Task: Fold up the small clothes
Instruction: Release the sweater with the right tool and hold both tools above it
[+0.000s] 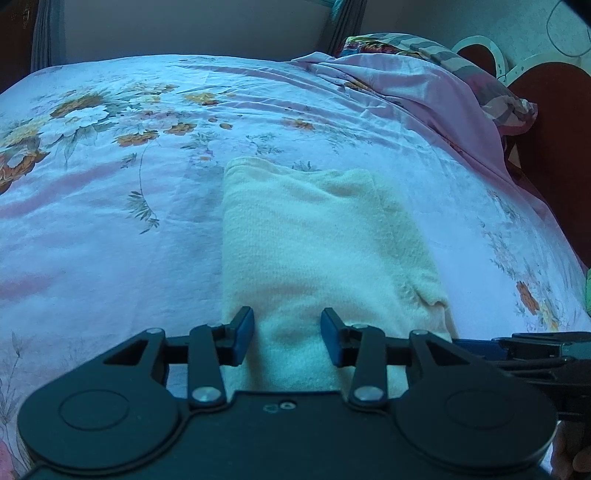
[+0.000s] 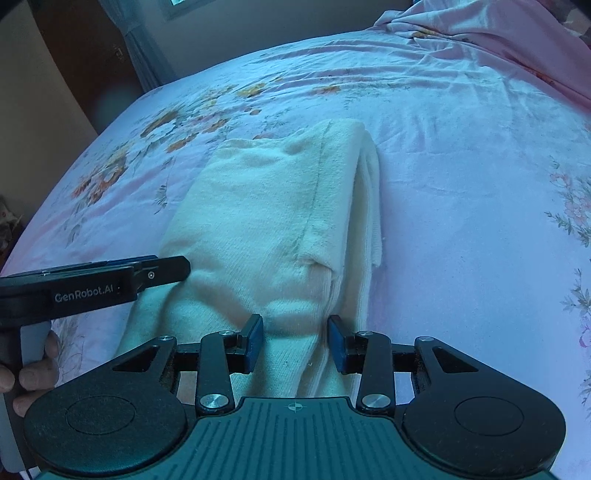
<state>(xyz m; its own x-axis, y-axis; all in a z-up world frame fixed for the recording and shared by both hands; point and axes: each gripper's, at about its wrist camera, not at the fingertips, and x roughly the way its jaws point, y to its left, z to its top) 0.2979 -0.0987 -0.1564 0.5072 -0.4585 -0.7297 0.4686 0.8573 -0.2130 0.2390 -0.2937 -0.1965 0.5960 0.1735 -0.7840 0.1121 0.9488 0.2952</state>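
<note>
The cream garment (image 1: 321,236) lies folded into a narrow stack mid-bed (image 1: 110,240), seemingly needing one last fold. Left gripper (image 1: 287,336) and right gripper (image 2: 295,341) straddle its near edge, jaws parted, gripping nothing.

A bed (image 1: 110,229) under a pink floral sheet (image 2: 461,184) fills the room, with pale walls (image 1: 192,26) behind.

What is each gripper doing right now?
Left gripper: open, over the garment.
Right gripper: open, over the same garment.
</note>
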